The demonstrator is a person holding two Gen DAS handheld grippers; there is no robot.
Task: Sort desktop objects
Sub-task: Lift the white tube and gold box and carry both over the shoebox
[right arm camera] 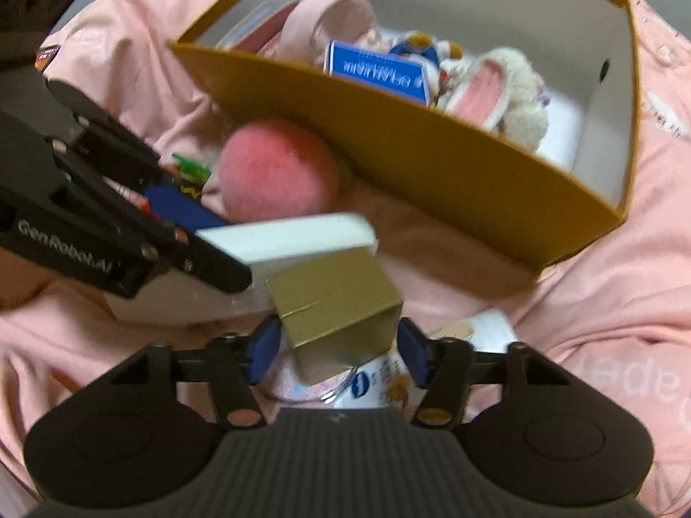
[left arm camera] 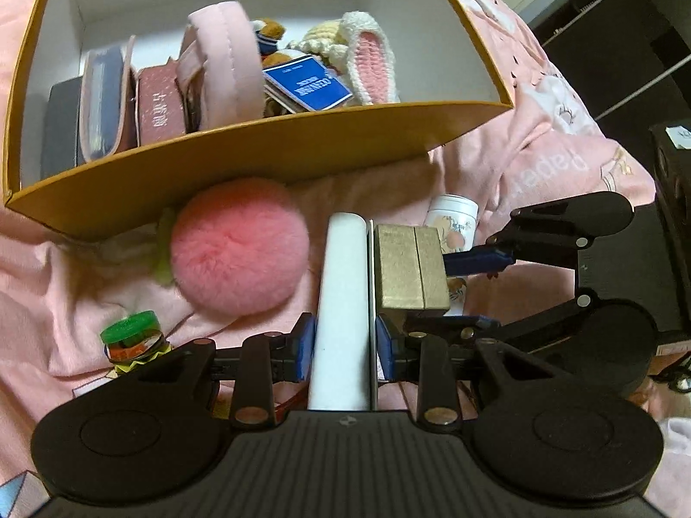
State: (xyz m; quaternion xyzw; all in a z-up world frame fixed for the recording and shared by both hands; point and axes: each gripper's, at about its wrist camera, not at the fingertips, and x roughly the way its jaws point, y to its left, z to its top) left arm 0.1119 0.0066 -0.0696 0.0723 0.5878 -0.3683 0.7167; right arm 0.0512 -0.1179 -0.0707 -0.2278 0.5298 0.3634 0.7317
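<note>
My left gripper is shut on a flat white box held on edge; it also shows in the right wrist view. My right gripper is shut on a small gold box, which sits right beside the white box in the left wrist view. The right gripper reaches in from the right there. A fluffy pink pompom lies on the pink cloth against the front wall of the yellow storage box, just ahead of both grippers.
The yellow box holds pink cases, a pink padded band, a blue card box, a crocheted bunny and a small plush. A green-lidded jar sits at left. A white printed tin lies under the right gripper.
</note>
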